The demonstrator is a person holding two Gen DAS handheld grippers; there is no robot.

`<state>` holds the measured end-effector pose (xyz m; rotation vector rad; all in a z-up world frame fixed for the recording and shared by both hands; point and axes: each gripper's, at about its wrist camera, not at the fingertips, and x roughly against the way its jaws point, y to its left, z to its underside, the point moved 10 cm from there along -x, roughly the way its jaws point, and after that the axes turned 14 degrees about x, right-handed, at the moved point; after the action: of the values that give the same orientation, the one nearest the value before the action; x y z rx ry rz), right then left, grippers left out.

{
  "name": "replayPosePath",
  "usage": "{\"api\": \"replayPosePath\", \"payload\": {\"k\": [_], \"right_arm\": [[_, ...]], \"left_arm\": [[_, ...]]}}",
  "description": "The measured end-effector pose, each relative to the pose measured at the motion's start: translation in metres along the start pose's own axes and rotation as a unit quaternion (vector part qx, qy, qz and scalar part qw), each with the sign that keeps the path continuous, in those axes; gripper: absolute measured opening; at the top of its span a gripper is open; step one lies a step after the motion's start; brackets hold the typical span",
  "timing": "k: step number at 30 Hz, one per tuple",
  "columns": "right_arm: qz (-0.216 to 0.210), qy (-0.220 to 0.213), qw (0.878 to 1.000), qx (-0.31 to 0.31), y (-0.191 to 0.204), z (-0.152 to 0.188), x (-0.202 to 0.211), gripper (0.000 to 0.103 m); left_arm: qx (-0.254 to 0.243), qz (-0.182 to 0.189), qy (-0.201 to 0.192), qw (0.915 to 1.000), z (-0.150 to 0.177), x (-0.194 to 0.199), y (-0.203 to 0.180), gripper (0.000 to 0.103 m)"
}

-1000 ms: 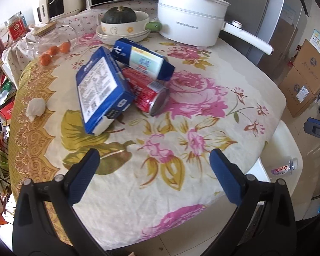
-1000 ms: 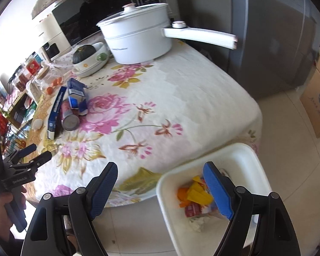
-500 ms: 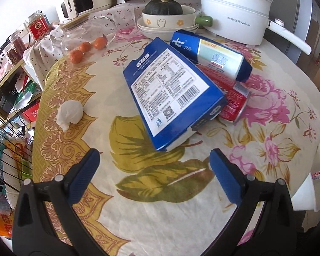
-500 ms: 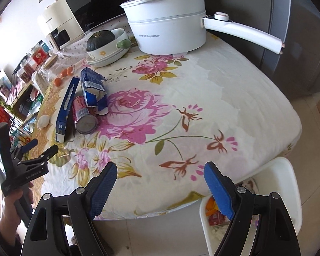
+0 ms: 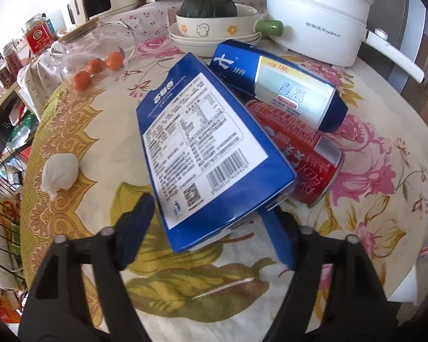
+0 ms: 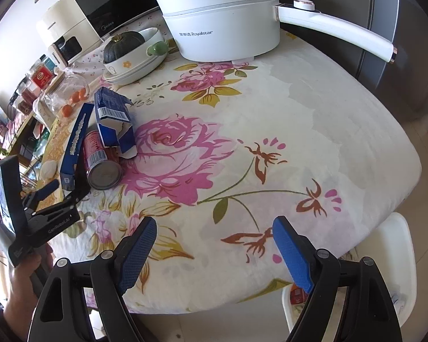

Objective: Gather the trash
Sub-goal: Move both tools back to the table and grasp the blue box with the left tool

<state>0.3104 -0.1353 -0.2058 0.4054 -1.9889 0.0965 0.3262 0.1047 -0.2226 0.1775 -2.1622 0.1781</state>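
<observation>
We are closing the left claw (image 5: 207, 216) around the flat blue box (image 5: 205, 145) just ahead; keep both pads square on its edges. The right claw (image 6: 214, 246) is hanging open, empty.

A cream tablecloth (image 6: 314, 131) printed with pink roses, olive leaves and a yellow ornamental border fills both frames. At centre of the left wrist view lie a blue box (image 5: 211, 154) with a white label, a red can (image 5: 302, 156) and a blue-and-white carton (image 5: 282, 85); at upper right, a white pot (image 5: 316, 20).
</observation>
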Motion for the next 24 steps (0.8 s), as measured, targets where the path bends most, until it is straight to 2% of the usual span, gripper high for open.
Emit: {"api": "replayPosePath", "payload": {"k": [1, 4, 14, 24], "right_arm": [[-0.001, 0.0, 1.0, 0.001, 0.002, -0.001, -0.001, 0.085], [-0.005, -0.005, 1.0, 0.005, 0.008, -0.006, -0.004, 0.085], [-0.043, -0.037, 0.998, 0.03, 0.064, -0.036, -0.027, 0.085], [-0.068, -0.065, 0.993, 0.073, 0.123, -0.057, -0.061, 0.085]], "left_arm": [[0.007, 0.012, -0.003, 0.9999, -0.002, 0.003, -0.001, 0.056], [0.035, 0.046, -0.004, 0.9983, -0.006, 0.011, 0.001, 0.034], [0.116, 0.089, -0.01, 0.9892, -0.007, 0.037, 0.047, 0.027], [0.126, 0.103, 0.003, 0.9867, 0.007, 0.051, 0.072, 0.026]]}}
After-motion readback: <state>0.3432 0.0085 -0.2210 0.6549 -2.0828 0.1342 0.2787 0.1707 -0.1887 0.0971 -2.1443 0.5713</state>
